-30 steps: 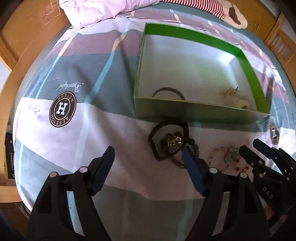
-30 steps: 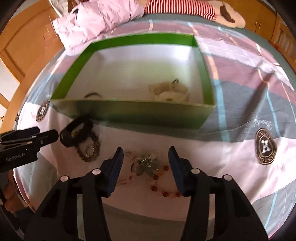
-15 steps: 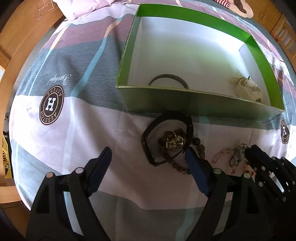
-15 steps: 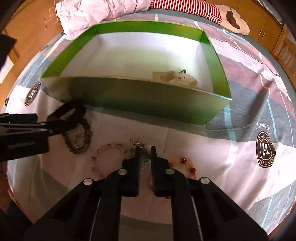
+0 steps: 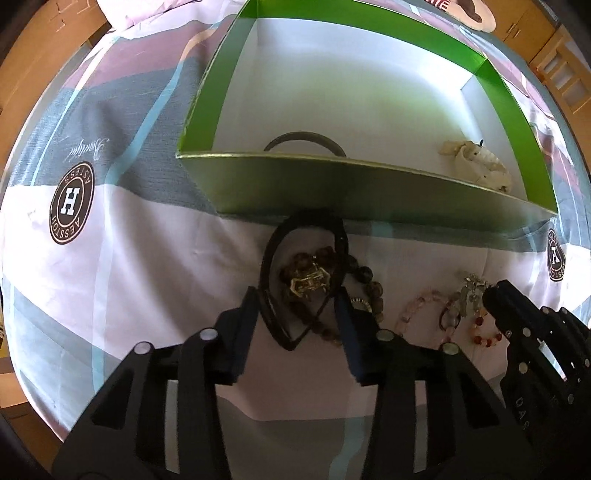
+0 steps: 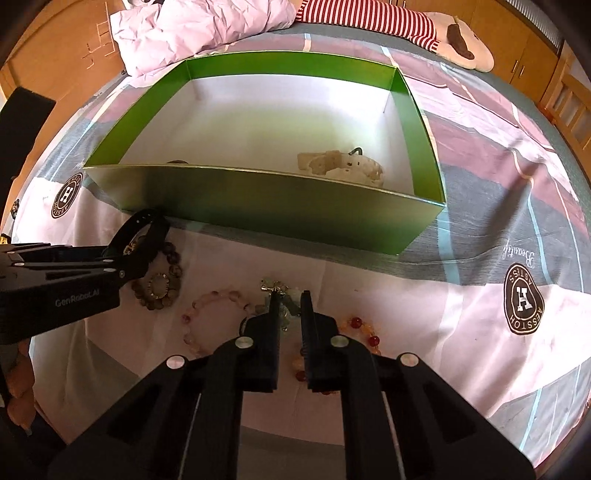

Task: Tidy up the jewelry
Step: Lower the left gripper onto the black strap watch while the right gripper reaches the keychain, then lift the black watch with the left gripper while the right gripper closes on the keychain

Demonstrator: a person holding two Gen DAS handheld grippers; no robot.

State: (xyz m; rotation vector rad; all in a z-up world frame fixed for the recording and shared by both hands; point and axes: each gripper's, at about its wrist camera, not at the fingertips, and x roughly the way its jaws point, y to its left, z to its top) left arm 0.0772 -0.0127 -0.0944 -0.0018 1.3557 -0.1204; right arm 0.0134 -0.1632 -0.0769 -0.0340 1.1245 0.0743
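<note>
Writing: round brown badges printed on the bedsheet (image 6: 480,236) read "AESSTON" around a white letter "H" (image 5: 71,203); cursive script beside them appears to read "Beautiful", upside down to both views. The side of the left gripper, seen from the right wrist, reads "GenRobot.AI" (image 6: 77,294).

Container: green box (image 6: 280,210), white inside, open top, set mid-sheet. Contents: a dark ring (image 5: 304,142) against the near wall, toward the left corner; a cream-coloured bracelet (image 6: 341,168) by the near right corner.

Loose on the sheet, in front of the box's near wall:
- black band (image 5: 271,280), looped, its far end just beside the box wall;
- brown bead bracelet (image 5: 369,284) with a gold-coloured clasp piece (image 5: 309,282), lying within and beside the band;
- pale pink bead bracelet (image 6: 207,314);
- silver charm cluster (image 6: 277,291);
- red and amber bead bracelet (image 6: 364,328).

Left gripper (image 5: 295,310): jaws have just been closing, now astride the near end of the black band; whether the pads press on it cannot be told.

Right gripper (image 6: 288,306): jaws nearly together, clamped on the silver charm cluster.

Far edge of the bed: crumpled pink quilt (image 6: 192,29); red-and-white striped plush (image 6: 369,20).
</note>
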